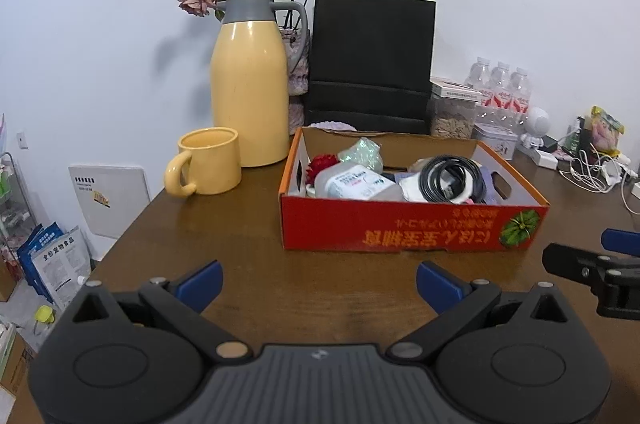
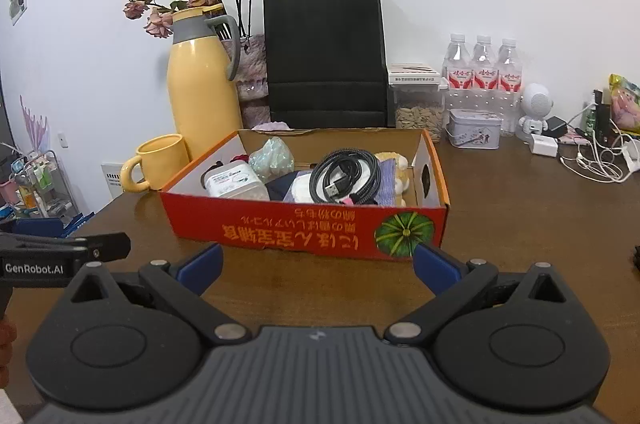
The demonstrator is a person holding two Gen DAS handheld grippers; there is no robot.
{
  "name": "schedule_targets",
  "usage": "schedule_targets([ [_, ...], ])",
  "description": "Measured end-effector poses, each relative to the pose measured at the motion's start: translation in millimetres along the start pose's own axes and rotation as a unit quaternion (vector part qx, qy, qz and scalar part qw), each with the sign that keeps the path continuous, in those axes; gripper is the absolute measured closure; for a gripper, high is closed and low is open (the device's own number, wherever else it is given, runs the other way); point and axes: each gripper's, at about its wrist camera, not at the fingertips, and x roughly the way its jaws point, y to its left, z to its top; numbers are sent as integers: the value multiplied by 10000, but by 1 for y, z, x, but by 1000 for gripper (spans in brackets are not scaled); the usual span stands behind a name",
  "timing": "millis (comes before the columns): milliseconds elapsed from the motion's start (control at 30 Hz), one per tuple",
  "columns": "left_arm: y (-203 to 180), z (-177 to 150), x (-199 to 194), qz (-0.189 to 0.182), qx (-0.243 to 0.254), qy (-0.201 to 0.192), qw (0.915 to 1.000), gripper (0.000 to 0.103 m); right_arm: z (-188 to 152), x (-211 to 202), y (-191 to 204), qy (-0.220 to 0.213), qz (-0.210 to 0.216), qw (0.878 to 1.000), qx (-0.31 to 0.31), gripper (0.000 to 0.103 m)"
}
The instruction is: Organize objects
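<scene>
A red cardboard box [image 1: 400, 230] [image 2: 280, 228] sits on the brown table. Inside lie a coiled black cable [image 1: 450, 181] [image 2: 346, 175], a white plastic bottle [image 1: 352, 183] [image 2: 234, 181], a pale green crinkled packet [image 1: 360, 151] [image 2: 274, 153], a red flower [image 1: 320, 163] and cloth items. My left gripper [image 1: 318, 286] is open just in front of the box, nothing between its blue fingers. My right gripper [image 2: 318, 272] is open too, close to the box's front wall. Each gripper shows at the edge of the other's view.
Left of the box stand a yellow mug [image 1: 208, 165] [image 2: 162, 161] and a tall yellow thermos [image 1: 248, 87] [image 2: 200, 83]. A black paper bag [image 1: 372, 63] [image 2: 326, 55], dried roses, water bottles [image 2: 482, 67], a tin [image 2: 474, 127] and white cables [image 2: 596, 163] line the back and right.
</scene>
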Motion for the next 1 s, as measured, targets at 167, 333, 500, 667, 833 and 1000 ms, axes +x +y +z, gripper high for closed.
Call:
schedule_targets([
  [167,0,-6,-12,-32,-7,-1,10000,0,-6,-14,4,-41,-9,10000,-19,0],
  [333,0,-7,-16,-55,5,-14,10000,0,-7,-19,6,-48,-11,10000,-23,0],
  [500,0,-7,-16,-44,-5,-2,10000,0,-8,-17,6,-19,-12,10000,-23,0],
  [667,0,-7,-16,-53,-3,0,10000,0,-10,-15,6,8,-25,10000,-16,0],
  [833,-1,-7,-16,-54,-2,2,10000,0,-10,-15,6,7,-27,10000,-13,0],
  [1000,-2,-7,-17,-67,4,-6,10000,0,-10,-15,5,4,-22,10000,-17,0],
])
